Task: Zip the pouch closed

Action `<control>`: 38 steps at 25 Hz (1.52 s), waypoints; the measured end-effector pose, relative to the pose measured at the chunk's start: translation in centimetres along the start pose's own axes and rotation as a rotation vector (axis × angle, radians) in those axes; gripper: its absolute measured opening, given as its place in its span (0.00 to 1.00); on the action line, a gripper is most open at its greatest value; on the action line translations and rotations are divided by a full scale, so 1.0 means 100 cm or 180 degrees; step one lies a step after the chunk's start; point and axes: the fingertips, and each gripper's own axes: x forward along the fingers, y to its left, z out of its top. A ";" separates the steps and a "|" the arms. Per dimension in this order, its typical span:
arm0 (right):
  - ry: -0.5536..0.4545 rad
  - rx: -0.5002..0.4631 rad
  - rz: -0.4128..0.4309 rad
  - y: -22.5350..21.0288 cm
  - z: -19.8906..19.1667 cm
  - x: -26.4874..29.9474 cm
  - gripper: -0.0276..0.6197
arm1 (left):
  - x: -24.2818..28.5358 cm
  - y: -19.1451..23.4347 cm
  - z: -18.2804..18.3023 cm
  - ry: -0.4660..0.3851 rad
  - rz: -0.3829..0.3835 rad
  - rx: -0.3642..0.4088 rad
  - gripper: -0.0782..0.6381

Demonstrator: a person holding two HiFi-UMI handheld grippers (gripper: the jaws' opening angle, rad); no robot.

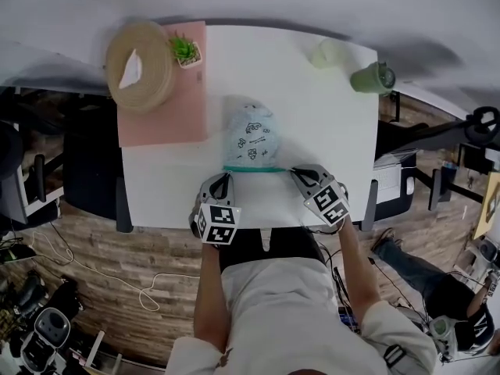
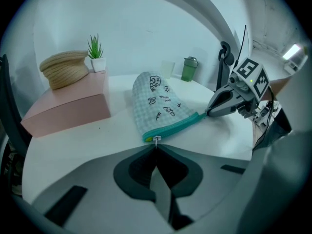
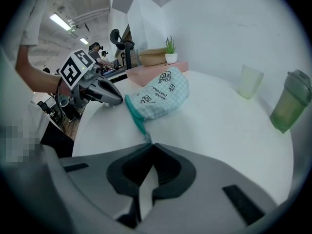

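Starting on the left: your left tool (image 1: 226,176) is clamped all the way shut on the tiny metal zipper pull (image 2: 156,139). That pull sits right at the left end of the teal zipper (image 1: 254,169), so my read is you're at the very tail of the run, maybe done already. The pouch (image 1: 251,135) lies flat mid-table (image 1: 328,131) with the zipper edge facing you. The pink box (image 1: 164,123) is well off to its left, so nothing's crowding you. On the other side, your right tool (image 1: 296,172) is also fully closed, pinching the pouch's right corner at the far end of the zipper, and that's your anchor. To finish clean, I'd pull the last bit straight along the zipper line and low to the table, not up, or the fabric bunches and the slider jams. Hold the right corner taut against that pull. Check the slider is seated against the end before letting go, then release the pull first and the anchor second.
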 end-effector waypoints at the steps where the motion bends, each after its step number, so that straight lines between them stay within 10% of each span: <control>1: 0.0001 0.0013 -0.0007 0.000 0.000 0.000 0.05 | 0.000 0.000 0.000 -0.0001 -0.0018 0.0019 0.10; 18: 0.0019 0.0282 -0.0524 0.010 0.001 -0.004 0.22 | -0.008 -0.005 0.004 -0.0167 -0.0422 0.0173 0.18; 26: -0.0514 0.0545 -0.0958 0.020 0.045 -0.031 0.30 | -0.039 0.009 0.045 -0.0580 -0.0459 0.0325 0.29; 38: -0.1976 0.0362 -0.1810 0.003 0.176 -0.153 0.46 | -0.137 0.025 0.181 -0.1919 0.0021 0.0492 0.49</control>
